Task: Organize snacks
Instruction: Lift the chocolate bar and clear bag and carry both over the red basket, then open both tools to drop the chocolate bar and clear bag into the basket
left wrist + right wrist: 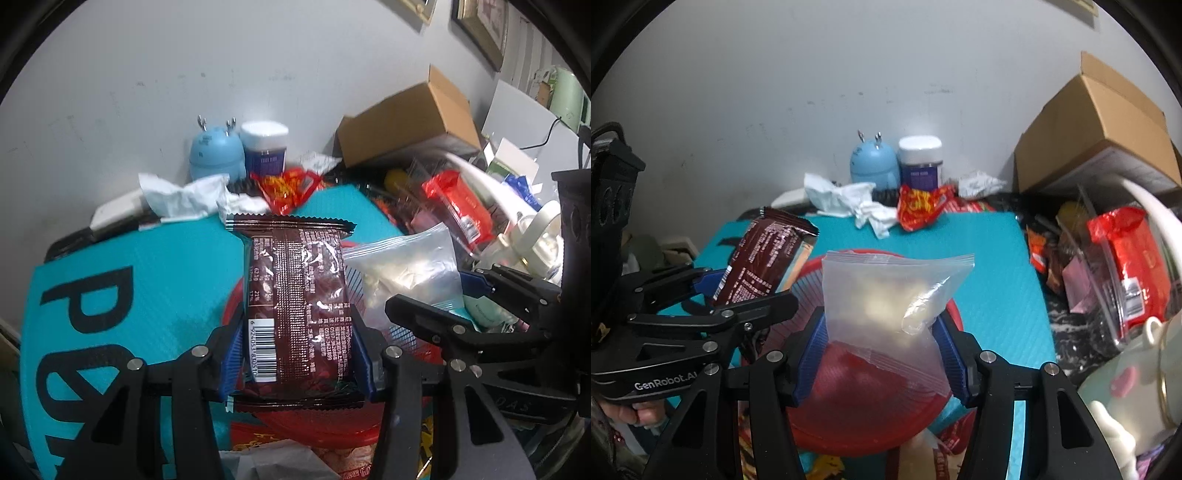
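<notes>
My left gripper (295,369) is shut on a dark brown snack packet (295,291) with a barcode, its blue pads pressing both long edges. In the right wrist view that left gripper (750,291) appears at the left, the brown packet (764,258) tilted up out of it. My right gripper (882,354) is shut on a clear zip bag (886,291) holding pale pieces. The left wrist view shows the right gripper (432,295) and zip bag (406,266) close beside the brown packet. Both packets hang just above a red ribbed bowl (857,417) on a teal mat (997,280).
At the back wall stand a blue round gadget (873,162) and a white-lidded jar (920,162), with crumpled tissues (846,199) and a red-yellow snack packet (921,206) in front. A cardboard box (1097,136) and a clear bin with a red packet (1130,266) crowd the right.
</notes>
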A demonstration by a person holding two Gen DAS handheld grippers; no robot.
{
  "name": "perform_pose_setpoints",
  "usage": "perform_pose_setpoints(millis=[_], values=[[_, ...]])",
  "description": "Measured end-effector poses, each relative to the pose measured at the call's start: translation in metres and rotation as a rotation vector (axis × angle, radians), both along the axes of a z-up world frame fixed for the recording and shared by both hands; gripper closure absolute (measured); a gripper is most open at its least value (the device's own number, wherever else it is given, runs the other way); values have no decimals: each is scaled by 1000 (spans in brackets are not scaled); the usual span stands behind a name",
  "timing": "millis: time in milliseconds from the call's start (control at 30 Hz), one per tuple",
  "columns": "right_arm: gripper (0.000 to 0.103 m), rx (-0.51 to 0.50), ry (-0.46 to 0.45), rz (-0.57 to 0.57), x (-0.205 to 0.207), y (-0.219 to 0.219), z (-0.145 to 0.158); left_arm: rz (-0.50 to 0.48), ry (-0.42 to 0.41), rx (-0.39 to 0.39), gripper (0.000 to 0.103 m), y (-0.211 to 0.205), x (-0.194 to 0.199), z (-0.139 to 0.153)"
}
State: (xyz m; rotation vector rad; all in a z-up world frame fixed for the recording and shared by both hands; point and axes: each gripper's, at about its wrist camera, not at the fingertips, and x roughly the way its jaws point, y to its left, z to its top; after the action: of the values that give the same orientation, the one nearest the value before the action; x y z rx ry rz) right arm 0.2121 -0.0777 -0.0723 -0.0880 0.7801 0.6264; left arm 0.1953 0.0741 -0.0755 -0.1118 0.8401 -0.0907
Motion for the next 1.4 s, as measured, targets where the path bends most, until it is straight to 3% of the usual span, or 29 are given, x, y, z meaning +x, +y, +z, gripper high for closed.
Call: perform_pose_setpoints(millis=[233,367,633,1033,1400], values=[[42,-31,33,-17,6,2,-8,1,55,19,53,-2,9,-17],[30,-49,32,-36,7,-1,-10,23,84,70,50,-4,13,-24],[30,-51,2,-58,1,-8,4,40,73,63,48,-4,8,-14],[30,-22,-86,-84,-26,-22,49,47,-37,74,48,-11,-20,40],[30,10,-206,-99,-73,-37,107,44,-171,81,48,-25,-69,101]])
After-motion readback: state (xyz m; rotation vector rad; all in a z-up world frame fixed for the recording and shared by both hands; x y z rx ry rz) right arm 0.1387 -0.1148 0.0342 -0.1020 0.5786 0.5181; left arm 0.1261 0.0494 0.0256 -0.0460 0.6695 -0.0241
